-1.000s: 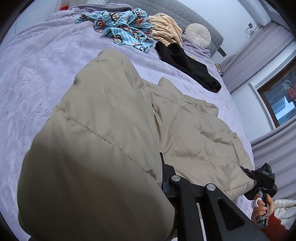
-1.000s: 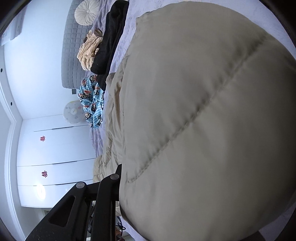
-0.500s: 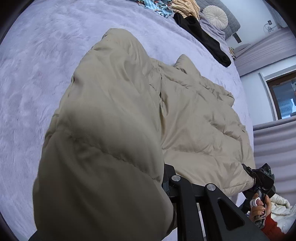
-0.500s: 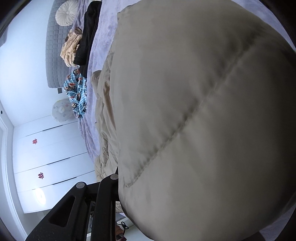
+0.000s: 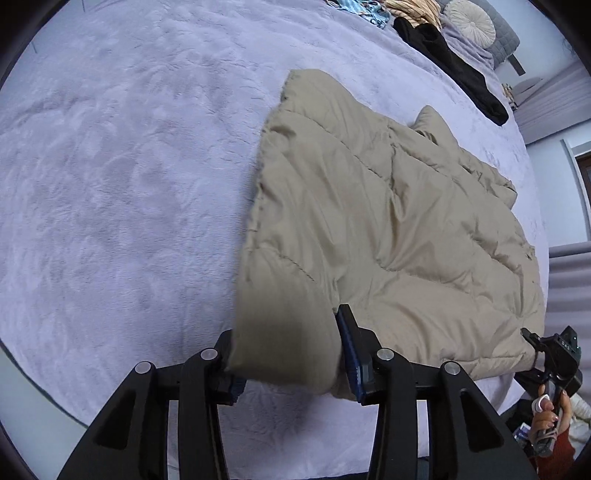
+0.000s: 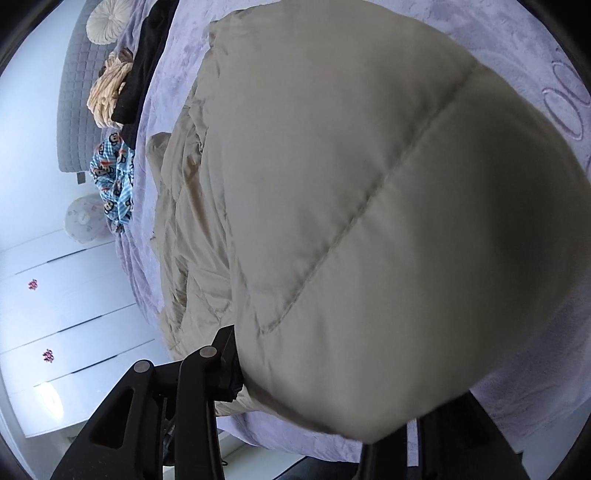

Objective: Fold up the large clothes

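A beige puffer jacket (image 5: pixel 388 221) lies spread on the lilac bed cover (image 5: pixel 129 184). My left gripper (image 5: pixel 291 365) points down at its near corner; the jaws are opening, and the slack, blurred corner sits loosely between the two fingers. At the jacket's other near corner, a person's hand (image 5: pixel 546 410) holds my right gripper (image 5: pixel 532 339) at the hem. In the right wrist view the jacket (image 6: pixel 369 221) bulges across the right gripper (image 6: pixel 306 369) and hides one finger. Those jaws are opening too, with the fabric still between them.
At the head of the bed lie a black garment (image 5: pixel 454 70), a blue printed garment (image 6: pixel 114 181), a cream striped one (image 5: pixel 413 11) and a round cushion (image 5: pixel 469 22). White wardrobe doors (image 6: pixel 55 314) stand beside the bed. The bed's near edge runs just under both grippers.
The raised jacket fold has come down flat onto the bed. The left fingers have spread, and both now show. In the right wrist view the jacket still fills the frame.
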Demonstrator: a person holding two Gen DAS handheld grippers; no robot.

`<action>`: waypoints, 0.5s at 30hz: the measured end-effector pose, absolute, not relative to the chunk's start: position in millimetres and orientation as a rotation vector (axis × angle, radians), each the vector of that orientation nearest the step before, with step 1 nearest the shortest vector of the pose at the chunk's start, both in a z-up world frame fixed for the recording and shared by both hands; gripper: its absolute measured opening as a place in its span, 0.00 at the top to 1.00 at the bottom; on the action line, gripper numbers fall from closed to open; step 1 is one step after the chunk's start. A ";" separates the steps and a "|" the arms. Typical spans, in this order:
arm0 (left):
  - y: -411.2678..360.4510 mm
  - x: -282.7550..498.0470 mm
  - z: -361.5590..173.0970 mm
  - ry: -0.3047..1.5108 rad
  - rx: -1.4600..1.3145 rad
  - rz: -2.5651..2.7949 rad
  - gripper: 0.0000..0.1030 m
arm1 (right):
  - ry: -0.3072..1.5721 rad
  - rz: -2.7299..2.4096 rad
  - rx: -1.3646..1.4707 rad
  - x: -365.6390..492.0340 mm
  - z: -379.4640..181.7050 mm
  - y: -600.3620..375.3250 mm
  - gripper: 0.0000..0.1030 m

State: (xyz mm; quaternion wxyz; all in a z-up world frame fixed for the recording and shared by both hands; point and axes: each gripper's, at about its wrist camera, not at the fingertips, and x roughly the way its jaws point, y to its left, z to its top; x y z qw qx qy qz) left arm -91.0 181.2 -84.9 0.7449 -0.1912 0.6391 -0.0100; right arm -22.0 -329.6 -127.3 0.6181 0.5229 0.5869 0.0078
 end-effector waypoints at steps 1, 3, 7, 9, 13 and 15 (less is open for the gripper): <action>186.6 -93.9 -80.7 1.390 -0.408 0.011 0.57 | 1.366 0.011 1.173 -22.0 -124.5 -329.0 0.56; 197.2 -96.7 -73.9 1.380 -0.394 0.060 0.57 | 1.391 0.004 1.127 -19.7 -125.1 -326.6 0.54; 209.6 -96.8 -71.4 1.386 -0.390 0.090 0.57 | 1.448 0.024 1.040 -19.2 -109.8 -311.5 0.49; 210.4 -95.6 -69.5 1.385 -0.380 0.085 0.57 | 1.477 0.053 0.984 -15.3 -98.6 -302.4 0.49; 197.0 -86.3 -66.9 1.386 -0.322 0.066 0.57 | 1.500 0.105 0.881 -16.5 -88.7 -275.4 0.49; 193.0 -82.2 -66.1 1.390 -0.317 0.049 0.57 | 1.502 0.125 0.855 -16.4 -84.4 -257.8 0.49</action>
